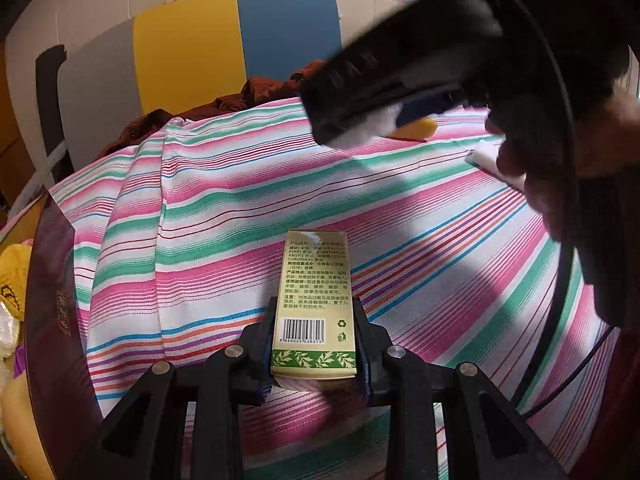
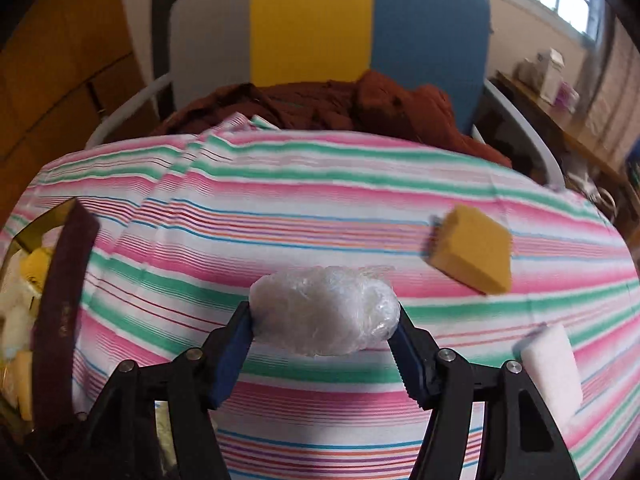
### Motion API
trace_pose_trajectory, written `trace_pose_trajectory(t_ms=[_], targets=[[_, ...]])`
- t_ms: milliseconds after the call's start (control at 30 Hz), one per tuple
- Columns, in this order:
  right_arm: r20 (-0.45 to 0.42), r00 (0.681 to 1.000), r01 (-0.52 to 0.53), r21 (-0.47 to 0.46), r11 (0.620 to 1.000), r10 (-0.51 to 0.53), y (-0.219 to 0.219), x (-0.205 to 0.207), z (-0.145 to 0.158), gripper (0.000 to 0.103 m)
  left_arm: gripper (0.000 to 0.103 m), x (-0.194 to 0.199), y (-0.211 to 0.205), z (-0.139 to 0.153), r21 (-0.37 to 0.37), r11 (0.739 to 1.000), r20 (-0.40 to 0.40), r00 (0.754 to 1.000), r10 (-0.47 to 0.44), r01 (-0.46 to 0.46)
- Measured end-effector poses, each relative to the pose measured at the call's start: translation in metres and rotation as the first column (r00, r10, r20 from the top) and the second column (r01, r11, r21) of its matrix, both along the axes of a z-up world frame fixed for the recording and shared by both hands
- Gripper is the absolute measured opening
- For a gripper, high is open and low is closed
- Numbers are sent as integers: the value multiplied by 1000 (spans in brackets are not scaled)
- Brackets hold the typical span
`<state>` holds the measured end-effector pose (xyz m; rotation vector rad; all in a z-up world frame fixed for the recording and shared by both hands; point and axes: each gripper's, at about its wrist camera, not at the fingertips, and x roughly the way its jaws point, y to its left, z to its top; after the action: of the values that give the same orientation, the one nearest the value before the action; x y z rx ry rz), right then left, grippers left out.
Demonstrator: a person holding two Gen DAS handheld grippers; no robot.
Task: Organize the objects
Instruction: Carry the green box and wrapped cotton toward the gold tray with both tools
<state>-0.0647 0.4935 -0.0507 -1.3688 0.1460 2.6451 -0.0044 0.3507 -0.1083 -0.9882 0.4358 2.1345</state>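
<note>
My left gripper [image 1: 316, 328] is shut on a pale green printed box [image 1: 314, 300] with a barcode, held above the striped cloth. My right gripper [image 2: 324, 320] is shut on a white lump wrapped in clear film [image 2: 324, 312]. In the left wrist view that right gripper [image 1: 360, 120] shows at the upper right, with the white lump [image 1: 364, 132] between its fingers and a hand [image 1: 560, 168] behind it. A yellow sponge block [image 2: 472, 256] and a white block [image 2: 552, 368] lie on the cloth to the right.
A dark red storage box [image 2: 60, 300] with yellow and white items inside stands at the table's left edge. Behind the striped tablecloth [image 2: 280, 208] is a chair [image 2: 320, 28] with grey, yellow and blue panels and a brown garment [image 2: 340, 108] on it.
</note>
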Motion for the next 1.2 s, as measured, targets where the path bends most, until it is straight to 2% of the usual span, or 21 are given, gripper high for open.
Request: trace_pose_trajectory(t_ms=[200, 333, 600, 800, 967, 1200], targets=[[45, 999, 18, -6, 1000, -18, 5, -2, -7, 66, 31, 5, 3, 0, -37, 999, -40, 999, 0, -1], [70, 997, 22, -23, 999, -20, 9, -2, -15, 66, 30, 3, 3, 2, -37, 999, -30, 1000, -2, 0], [121, 991, -59, -11, 998, 60, -13, -3, -35, 66, 30, 17, -10, 12, -26, 999, -3, 1000, -30, 30], [118, 989, -90, -33, 995, 93, -21, 1, -39, 66, 30, 27, -32, 42, 34, 999, -18, 1000, -15, 16], [119, 990, -68, -57, 996, 75, -21, 4, -40, 66, 30, 29, -54, 71, 73, 997, -19, 999, 33, -31], [136, 989, -54, -41, 998, 59, -32, 9, -41, 66, 30, 26, -80, 108, 137, 988, -61, 995, 81, -72]])
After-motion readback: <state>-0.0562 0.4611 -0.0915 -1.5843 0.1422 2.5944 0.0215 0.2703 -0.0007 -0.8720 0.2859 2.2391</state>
